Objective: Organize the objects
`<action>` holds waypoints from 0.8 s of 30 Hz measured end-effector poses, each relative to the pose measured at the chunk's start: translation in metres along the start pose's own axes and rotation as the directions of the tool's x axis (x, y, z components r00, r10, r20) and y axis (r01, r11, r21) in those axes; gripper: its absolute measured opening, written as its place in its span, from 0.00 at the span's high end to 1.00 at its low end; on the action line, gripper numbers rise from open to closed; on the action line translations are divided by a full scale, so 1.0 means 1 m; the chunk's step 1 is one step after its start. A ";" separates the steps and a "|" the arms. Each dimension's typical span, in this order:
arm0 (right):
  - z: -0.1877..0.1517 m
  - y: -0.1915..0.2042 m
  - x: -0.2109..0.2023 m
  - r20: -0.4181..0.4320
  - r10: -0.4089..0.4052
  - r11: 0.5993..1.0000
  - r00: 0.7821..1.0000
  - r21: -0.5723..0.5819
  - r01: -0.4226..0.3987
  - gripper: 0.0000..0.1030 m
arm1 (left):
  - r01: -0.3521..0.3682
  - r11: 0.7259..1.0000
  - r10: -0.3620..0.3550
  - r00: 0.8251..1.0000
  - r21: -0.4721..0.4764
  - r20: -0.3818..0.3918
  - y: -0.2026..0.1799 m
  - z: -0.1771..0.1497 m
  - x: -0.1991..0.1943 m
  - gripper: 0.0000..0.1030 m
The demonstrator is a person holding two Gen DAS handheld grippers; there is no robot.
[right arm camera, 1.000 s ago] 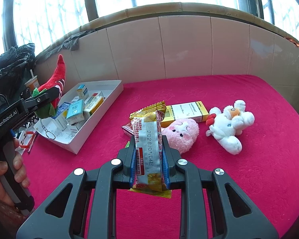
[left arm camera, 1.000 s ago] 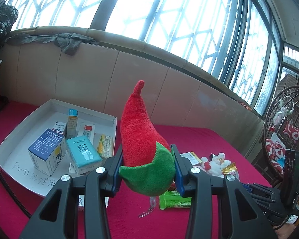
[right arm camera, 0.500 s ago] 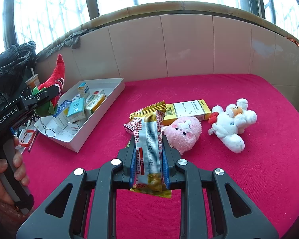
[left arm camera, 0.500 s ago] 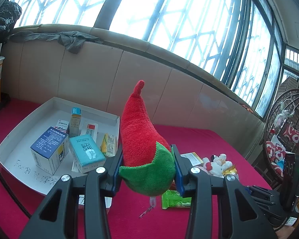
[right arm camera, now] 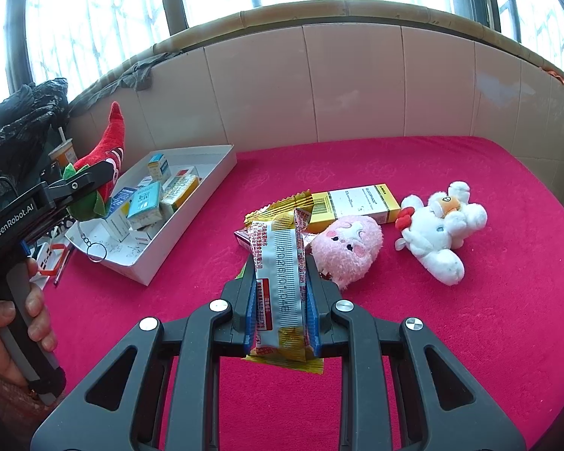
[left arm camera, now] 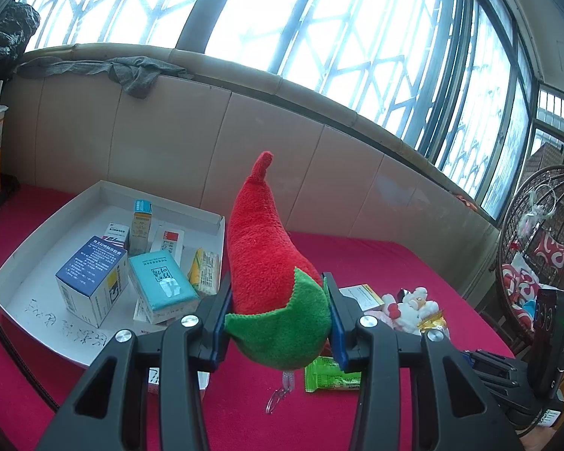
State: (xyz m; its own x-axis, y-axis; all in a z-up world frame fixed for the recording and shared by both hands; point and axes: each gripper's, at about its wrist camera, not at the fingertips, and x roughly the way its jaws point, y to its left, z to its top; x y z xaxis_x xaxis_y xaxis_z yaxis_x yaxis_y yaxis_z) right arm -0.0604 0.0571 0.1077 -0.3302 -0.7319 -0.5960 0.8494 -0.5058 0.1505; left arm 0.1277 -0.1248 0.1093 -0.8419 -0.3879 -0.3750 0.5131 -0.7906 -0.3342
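We had the left gripper (left arm camera: 278,323) clamped on the soft, light chili plush (left arm camera: 270,263) by its squashy green base, while our right gripper (right arm camera: 280,300) pinched the slick, crinkly snack packet (right arm camera: 280,285) mid-length, upright between its pads.

Left claw (left arm camera: 278,323) clamps chili plush (left arm camera: 270,263) (tip up).

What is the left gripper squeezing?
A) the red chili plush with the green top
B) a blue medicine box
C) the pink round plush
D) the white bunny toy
A: the left gripper has both pads pressed against the green end of the red chili plush, lifted above the red cloth.
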 end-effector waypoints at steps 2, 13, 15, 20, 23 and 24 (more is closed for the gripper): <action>0.000 0.000 0.000 -0.001 0.000 1.000 1.000 0.000 0.000 0.80 | 0.000 1.000 0.000 1.000 0.000 0.000 0.000 0.000 0.000 0.59; 0.000 0.000 0.000 -0.001 0.000 1.000 1.000 0.001 0.000 0.80 | -0.001 1.000 0.001 1.000 0.000 0.001 0.000 0.000 0.000 0.59; -0.002 0.001 0.000 -0.001 0.000 1.000 1.000 0.001 0.000 0.80 | -0.001 1.000 0.001 1.000 0.000 0.000 0.000 0.000 0.000 0.59; -0.002 0.001 0.000 -0.001 0.001 1.000 1.000 0.001 -0.001 0.80 | -0.002 1.000 0.002 1.000 -0.001 0.001 0.001 -0.001 0.000 0.59; -0.002 0.002 0.000 -0.001 0.001 1.000 1.000 0.001 -0.001 0.80 | -0.002 1.000 0.002 1.000 -0.001 0.001 0.001 -0.001 0.001 0.59; -0.002 0.001 0.000 -0.001 0.001 1.000 1.000 0.001 -0.001 0.80 | -0.002 1.000 0.002 1.000 -0.001 0.001 0.001 -0.001 0.000 0.59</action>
State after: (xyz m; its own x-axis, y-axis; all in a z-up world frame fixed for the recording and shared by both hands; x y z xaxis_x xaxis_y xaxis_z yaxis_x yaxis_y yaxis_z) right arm -0.0582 0.0575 0.1063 -0.3288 -0.7320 -0.5967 0.8494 -0.5054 0.1519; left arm 0.1279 -0.1254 0.1083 -0.8412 -0.3901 -0.3745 0.5150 -0.7892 -0.3345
